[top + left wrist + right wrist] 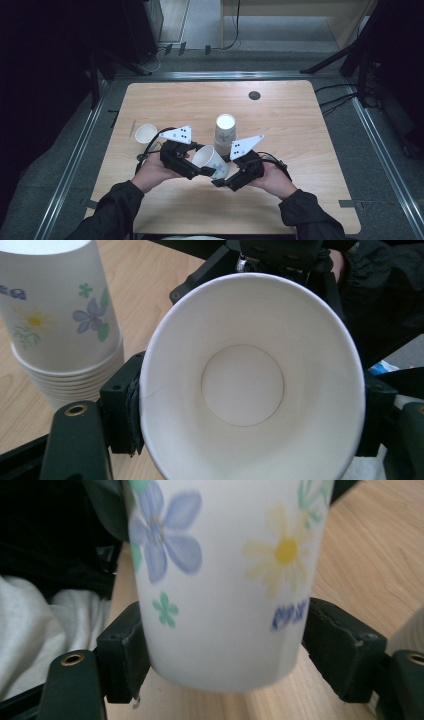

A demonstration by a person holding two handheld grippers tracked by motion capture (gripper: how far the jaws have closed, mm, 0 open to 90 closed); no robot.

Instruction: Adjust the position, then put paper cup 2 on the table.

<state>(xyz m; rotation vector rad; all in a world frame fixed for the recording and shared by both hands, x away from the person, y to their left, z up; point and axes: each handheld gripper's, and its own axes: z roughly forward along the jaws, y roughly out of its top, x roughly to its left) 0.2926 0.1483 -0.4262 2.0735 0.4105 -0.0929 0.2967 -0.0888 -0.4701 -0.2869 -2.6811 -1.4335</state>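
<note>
One white paper cup printed with blue and yellow flowers (211, 161) is in the air between your two tools, tipped on its side just at 6 o'clock from the stack. Its mouth faces your left gripper (204, 171), and the base points to your right gripper (220, 182). In the left gripper view the rim (150, 390) is pressed a little oval between the black pads, so your left tongs are narrow and holding the cup at the mouth. In the right gripper view the base of the cup sits between the pads; the pad at 9 o'clock looks to touch the wall, but the pad at 3 o'clock stands off with a small gap. I judge the right tongs are wide now and have let go, so the left one carries the cup alone. It looks like a handover from one tool to the other: one takes the rim, one frees the base, so the cup does not drop.

Behind it, at 12 o'clock, stands one stack of the same flowered cups (225, 131), upside down; in the left gripper view I count about six or seven rims, not exactly. One more white paper cup (145, 134) stands alone, mouth up, at 10 o'clock from your left hand (155, 172). On the light wooden table (300, 150) there is also one dark round hole (254, 95) at 1 o'clock, far from the cups.
</note>
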